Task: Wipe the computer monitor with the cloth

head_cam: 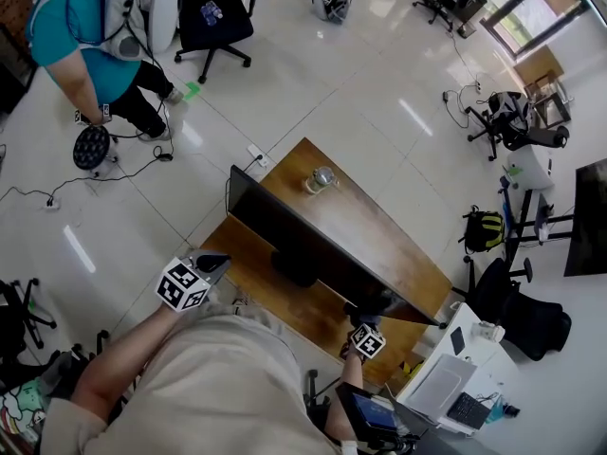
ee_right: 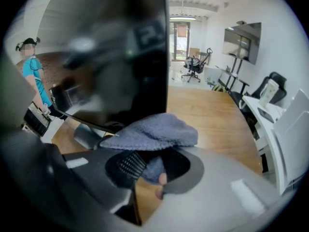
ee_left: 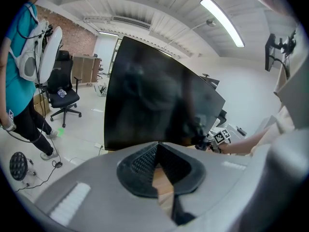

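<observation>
A black monitor [head_cam: 318, 246] stands on a wooden desk [head_cam: 379, 230]. In the head view my left gripper [head_cam: 214, 263] hovers off the monitor's left end, apart from it. Its own view shows the dark screen [ee_left: 154, 105] ahead and the left gripper [ee_left: 157, 147] shut with nothing between the pads. My right gripper [head_cam: 366, 315] is at the monitor's right end. In its own view the right gripper [ee_right: 150, 162] is shut on a grey-blue cloth [ee_right: 154, 132], which lies bunched against the lower right part of the screen [ee_right: 120, 57].
A small metal vessel [head_cam: 322, 179] sits on the desk behind the monitor. A person in a teal shirt [head_cam: 81, 31] stands at the far left near an office chair [head_cam: 214, 15]. A white table with a laptop [head_cam: 446, 387] is at my right.
</observation>
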Action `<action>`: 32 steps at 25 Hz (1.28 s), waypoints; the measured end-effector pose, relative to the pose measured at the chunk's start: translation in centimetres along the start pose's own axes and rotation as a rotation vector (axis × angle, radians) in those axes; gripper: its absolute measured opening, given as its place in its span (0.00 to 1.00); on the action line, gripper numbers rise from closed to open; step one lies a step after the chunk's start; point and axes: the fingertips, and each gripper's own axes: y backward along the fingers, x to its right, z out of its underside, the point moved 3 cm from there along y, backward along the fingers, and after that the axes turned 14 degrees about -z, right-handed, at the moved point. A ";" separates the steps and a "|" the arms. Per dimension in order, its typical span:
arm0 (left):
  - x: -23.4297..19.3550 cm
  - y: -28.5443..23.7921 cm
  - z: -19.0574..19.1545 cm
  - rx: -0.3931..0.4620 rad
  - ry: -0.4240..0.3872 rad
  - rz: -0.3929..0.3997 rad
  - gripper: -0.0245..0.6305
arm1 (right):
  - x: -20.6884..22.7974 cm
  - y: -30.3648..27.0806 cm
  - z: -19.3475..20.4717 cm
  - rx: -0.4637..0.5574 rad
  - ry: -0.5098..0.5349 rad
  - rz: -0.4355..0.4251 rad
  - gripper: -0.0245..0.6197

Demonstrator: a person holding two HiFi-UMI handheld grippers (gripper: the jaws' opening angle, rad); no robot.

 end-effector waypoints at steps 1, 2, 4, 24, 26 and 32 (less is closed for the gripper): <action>-0.3 0.1 0.1 -0.001 0.003 -0.001 0.04 | -0.1 -0.1 0.1 -0.003 -0.005 0.001 0.16; -0.5 0.3 0.1 -0.002 0.005 -0.003 0.04 | -0.1 -0.2 0.2 -0.005 -0.010 0.003 0.16; -1.0 0.6 0.3 -0.004 0.009 -0.005 0.04 | -0.3 -0.3 0.3 -0.007 -0.024 0.007 0.16; -5.8 2.6 -0.1 -0.009 0.035 -0.031 0.04 | -5.4 -3.0 0.5 -0.065 -0.045 -0.003 0.16; -6.3 2.6 -0.2 -0.006 0.037 -0.031 0.04 | -5.8 -3.2 0.7 -0.070 -0.056 -0.003 0.16; -7.5 3.3 -0.2 -0.004 0.045 -0.035 0.04 | -7.3 -3.6 0.4 -0.078 -0.040 -0.010 0.16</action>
